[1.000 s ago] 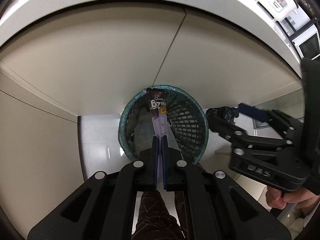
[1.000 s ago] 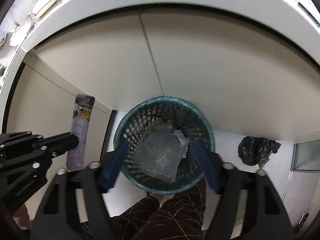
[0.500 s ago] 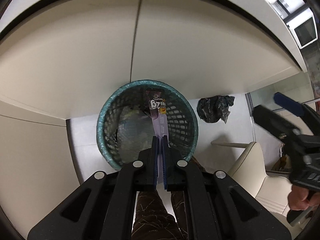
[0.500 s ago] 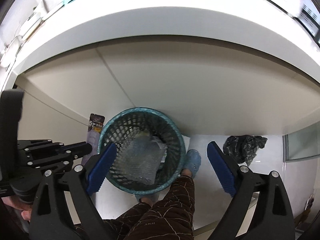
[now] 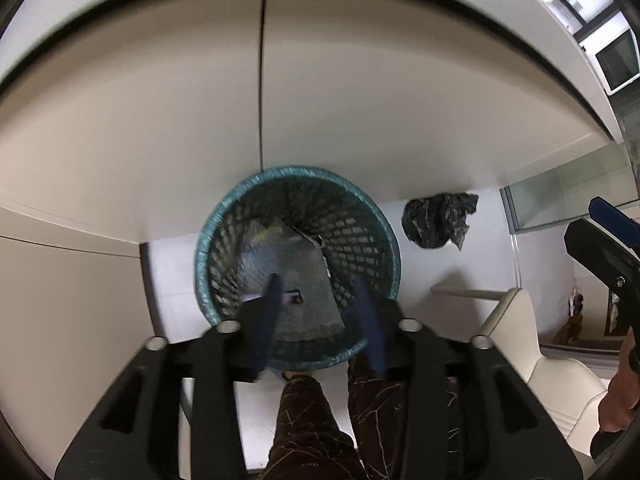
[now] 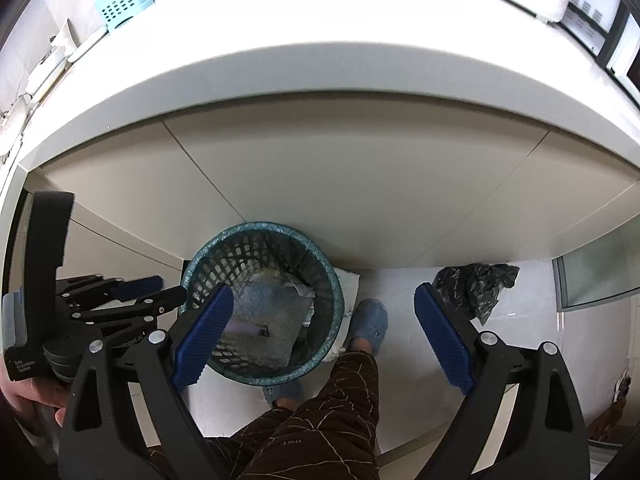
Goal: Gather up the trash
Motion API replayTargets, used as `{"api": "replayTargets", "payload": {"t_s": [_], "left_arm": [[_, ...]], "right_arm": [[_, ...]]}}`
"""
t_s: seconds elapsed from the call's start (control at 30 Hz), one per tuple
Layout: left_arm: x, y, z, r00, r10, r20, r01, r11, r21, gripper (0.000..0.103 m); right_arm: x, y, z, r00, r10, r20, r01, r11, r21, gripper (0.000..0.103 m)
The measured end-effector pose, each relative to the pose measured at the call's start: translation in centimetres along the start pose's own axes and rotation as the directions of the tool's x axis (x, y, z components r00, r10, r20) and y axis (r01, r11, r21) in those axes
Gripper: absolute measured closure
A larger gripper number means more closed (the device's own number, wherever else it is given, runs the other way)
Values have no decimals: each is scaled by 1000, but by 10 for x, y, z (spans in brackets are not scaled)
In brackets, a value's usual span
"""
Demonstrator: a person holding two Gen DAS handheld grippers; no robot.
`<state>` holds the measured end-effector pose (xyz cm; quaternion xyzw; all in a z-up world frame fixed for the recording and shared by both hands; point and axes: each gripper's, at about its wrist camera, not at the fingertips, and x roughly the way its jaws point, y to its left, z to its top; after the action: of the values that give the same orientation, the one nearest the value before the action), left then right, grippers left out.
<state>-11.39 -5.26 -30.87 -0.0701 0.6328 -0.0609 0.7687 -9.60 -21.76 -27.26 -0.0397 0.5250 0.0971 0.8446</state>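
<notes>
- The left gripper hangs pointing down over the teal mesh bin, its blue fingers parted with nothing pressed between them; the jaws have just been opening.
- The purple wrapper now lies loose inside the bin, on top of a sheet of bubble wrap, directly below the left gripper and touching neither finger.
- The right gripper is released wide and empty, held beside the bin towards the person's feet; its left finger overlaps the bin's rim in its own view.
- Count: one bin, one purple wrapper, one bubble-wrap sheet and some crumpled paper in it, one black plastic bag on the floor just beside the bin, two grippers.
- The bin stands on the white floor against a beige cabinet front, under a white counter; two blue slippers stand next to it.
- A second ago the left gripper was clamped on the wrapper, which hung upright over the bin; now the wrapper has dropped in.
- The right gripper has moved away from the bin and opened a little wider since then.
</notes>
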Motion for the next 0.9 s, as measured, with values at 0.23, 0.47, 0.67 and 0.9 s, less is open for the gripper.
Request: {"api": "replayTargets", "payload": {"t_s": [0.23, 0.47, 0.67, 0.9], "left_arm": [[-76, 12, 8, 991, 47, 122, -42, 998, -44, 17], [-163, 14, 14, 971, 97, 218, -86, 995, -59, 6], [-230, 5, 10, 963, 116, 244, -111, 993, -34, 6], [-294, 4, 3, 956, 149, 254, -132, 988, -82, 6]], "right_arm": [[-42, 4, 17, 999, -7, 41, 7, 1000, -1, 8], [-105, 13, 39, 998, -16, 67, 14, 1000, 23, 8], [-164, 19, 55, 997, -42, 68, 38, 997, 67, 8], [-219, 28, 58, 993, -86, 79, 83, 996, 40, 8]]}}
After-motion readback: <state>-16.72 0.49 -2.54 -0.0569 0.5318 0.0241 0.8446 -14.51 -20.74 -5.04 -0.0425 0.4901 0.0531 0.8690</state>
